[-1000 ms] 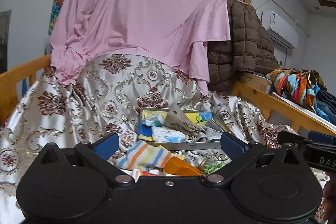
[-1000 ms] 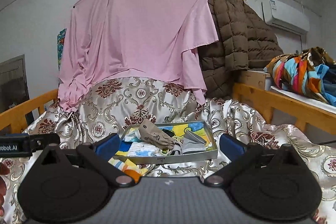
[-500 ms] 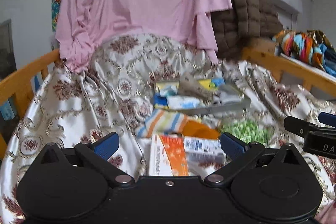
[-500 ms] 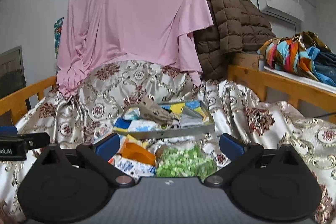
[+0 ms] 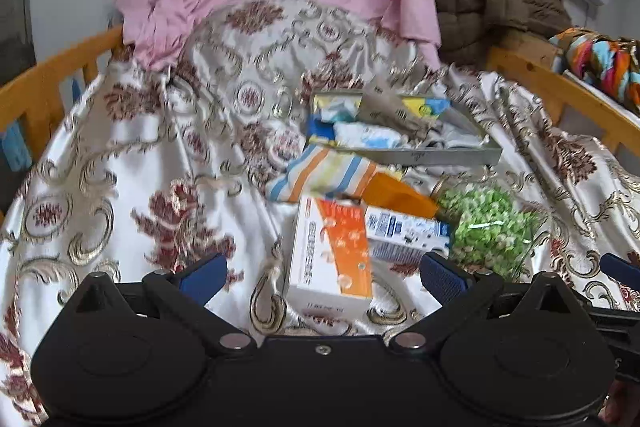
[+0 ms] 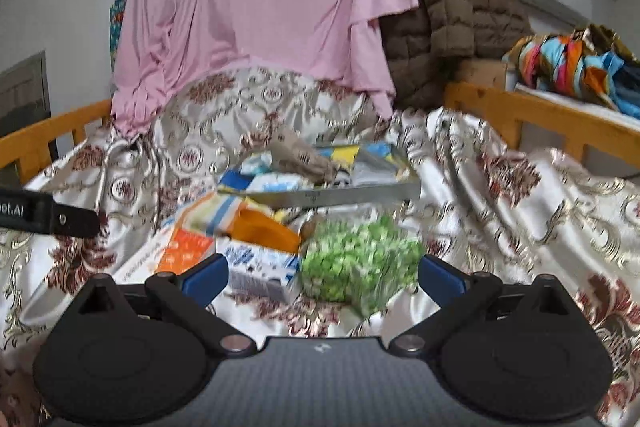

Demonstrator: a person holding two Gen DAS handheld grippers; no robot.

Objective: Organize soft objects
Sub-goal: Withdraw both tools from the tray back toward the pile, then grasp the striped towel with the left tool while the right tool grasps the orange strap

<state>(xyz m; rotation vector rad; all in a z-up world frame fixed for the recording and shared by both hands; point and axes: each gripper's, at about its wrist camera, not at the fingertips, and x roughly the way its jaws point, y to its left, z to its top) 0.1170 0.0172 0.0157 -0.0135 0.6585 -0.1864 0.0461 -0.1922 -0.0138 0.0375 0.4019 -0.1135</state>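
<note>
- Both my tools are spread wide and hold nothing: the left gripper (image 5: 322,273) hovers over the orange-and-white box (image 5: 330,253), the right gripper (image 6: 322,273) just short of the green bag (image 6: 358,259).
- The soft things I am sorting lie in two places. Several sit in the grey tray (image 5: 440,155) further up the bed; a striped cloth (image 5: 320,177) lies loose just in front of it, partly under an orange piece (image 5: 400,197).
- My worry with the left tool: the boxes lie between me and the striped cloth, so reaching forward could shove the orange-and-white box or the blue-and-white carton (image 5: 406,233) along the slippery bedspread (image 5: 120,155).
- With the right tool, closing on the green bag could crush it or catch a fold of bedspread with it.
- The tray rests on rumpled fabric, so a nudge may tip it.
- Hard to make out: both views are blurred, the tray's contents overlap, and I cannot tell sock from cloth in there.
- The near bedspread is hidden under my own tool bodies.
</note>
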